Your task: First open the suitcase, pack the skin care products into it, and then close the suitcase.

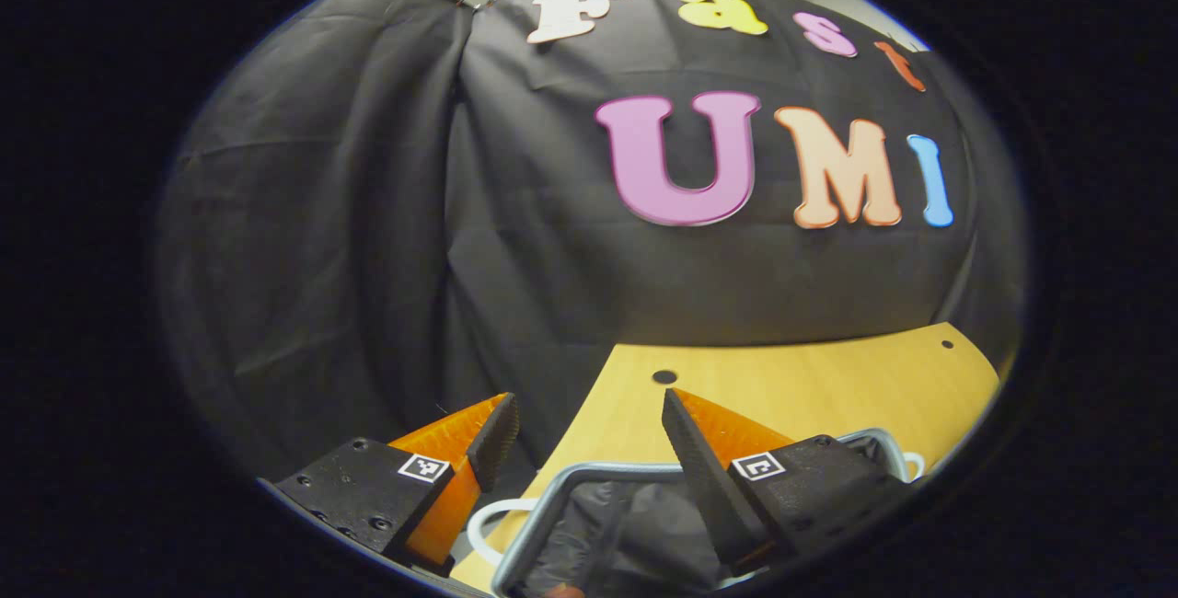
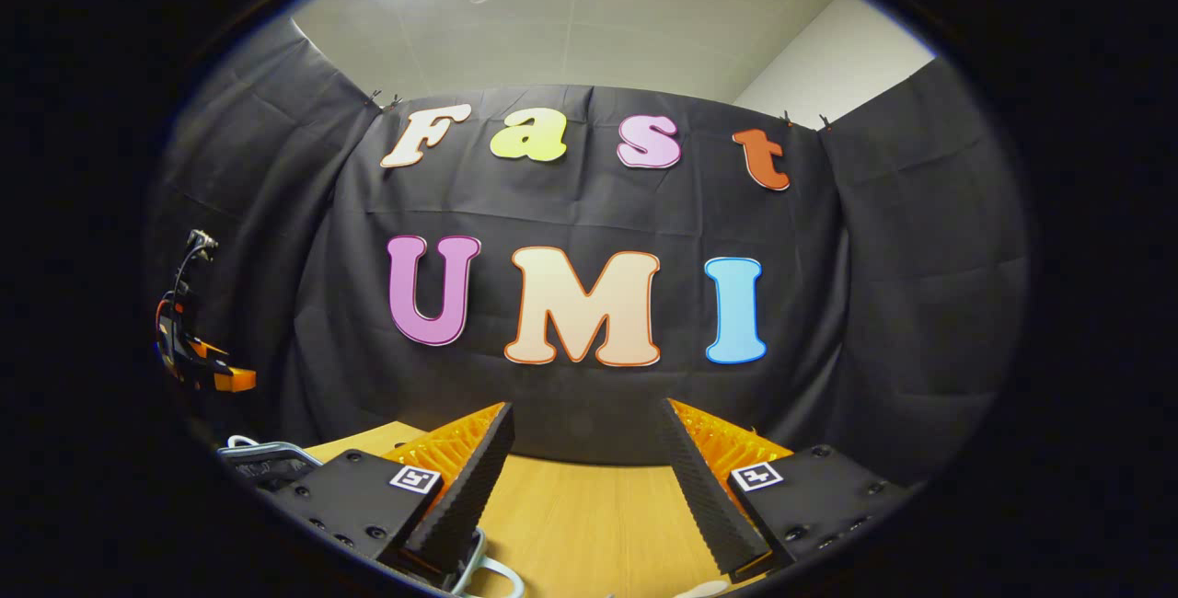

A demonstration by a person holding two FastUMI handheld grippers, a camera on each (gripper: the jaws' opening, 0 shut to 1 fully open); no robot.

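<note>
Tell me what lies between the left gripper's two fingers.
In the left gripper view, the left gripper stands open; between its fingers show the table edge and, lower, the suitcase rim. Nothing is gripped.

each gripper (image 1: 589, 432) (image 2: 586, 451) had wedge-shaped fingers (image 1: 492, 440) with ribbed faces, mounted on black screwed blocks bearing small square black-and-white markers (image 1: 423, 467).

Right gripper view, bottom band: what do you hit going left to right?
Other gripper at the far left edge → suitcase rim → this gripper's left finger → bare wooden table → its right finger.
</note>
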